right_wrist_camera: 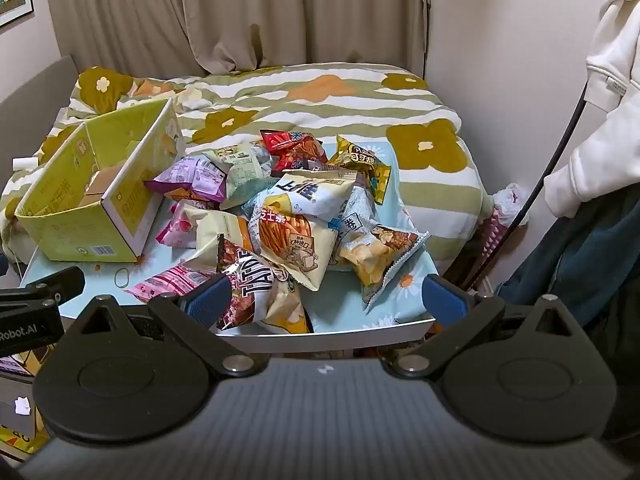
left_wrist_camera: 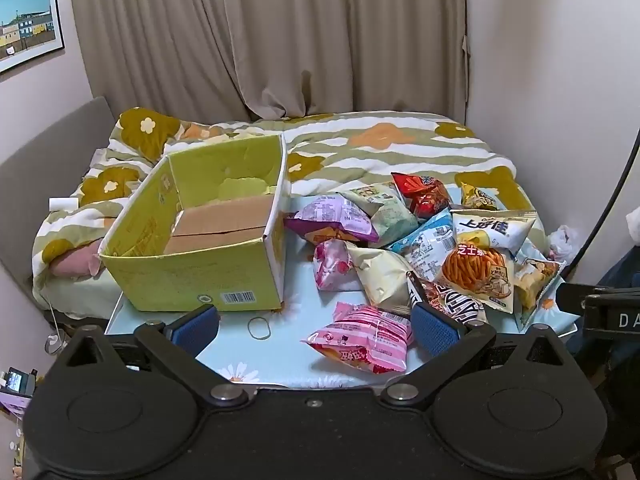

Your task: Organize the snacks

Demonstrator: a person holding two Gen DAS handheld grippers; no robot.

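A yellow-green cardboard box stands open on the left of a small table covered in light blue daisy cloth; it also shows in the right wrist view. A pile of several snack bags lies to its right, among them a pink bag, a cheese-stick bag and a purple bag. My left gripper is open and empty, near the table's front edge by the pink bag. My right gripper is open and empty, low in front of the pile, near a TATOES chip bag.
A rubber band lies on the cloth in front of the box. Behind the table is a bed with a flowered duvet. Curtains and walls close the back. A person in a white top stands at the right.
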